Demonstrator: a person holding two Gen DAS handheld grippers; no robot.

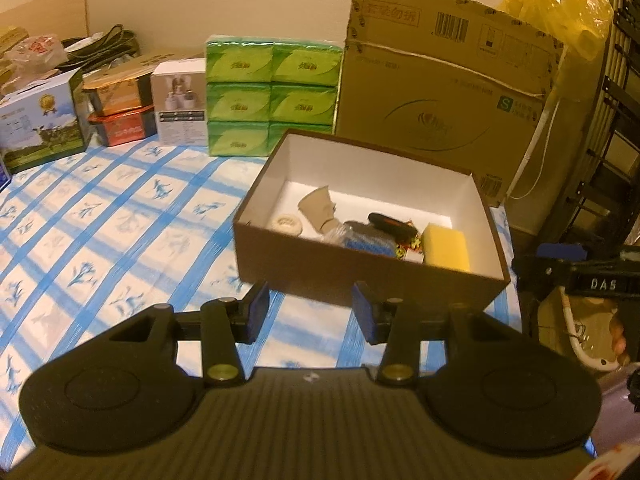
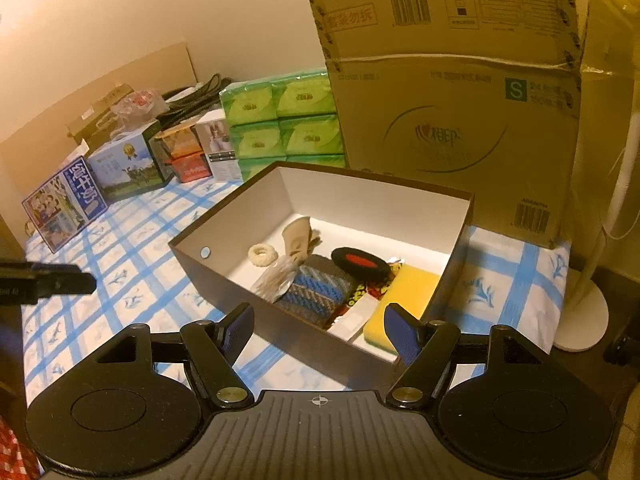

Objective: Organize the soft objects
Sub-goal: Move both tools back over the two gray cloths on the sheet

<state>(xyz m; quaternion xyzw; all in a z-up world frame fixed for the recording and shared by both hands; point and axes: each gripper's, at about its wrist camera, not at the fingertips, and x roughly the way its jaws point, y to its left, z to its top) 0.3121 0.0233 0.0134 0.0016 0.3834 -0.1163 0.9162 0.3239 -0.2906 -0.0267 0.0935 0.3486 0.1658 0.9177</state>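
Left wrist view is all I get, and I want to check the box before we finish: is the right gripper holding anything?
Observer: No. The right gripper is open and empty, over the near wall of the box.
Operator: What is the blue thing next to the sponge?
Observer: A knitted blue-and-grey cloth, lying flat in the box beside the sponge.
Operator: Anything on the inner wall nearest me?
Observer: Yes, a small pale-blue round dot near that wall's left end.
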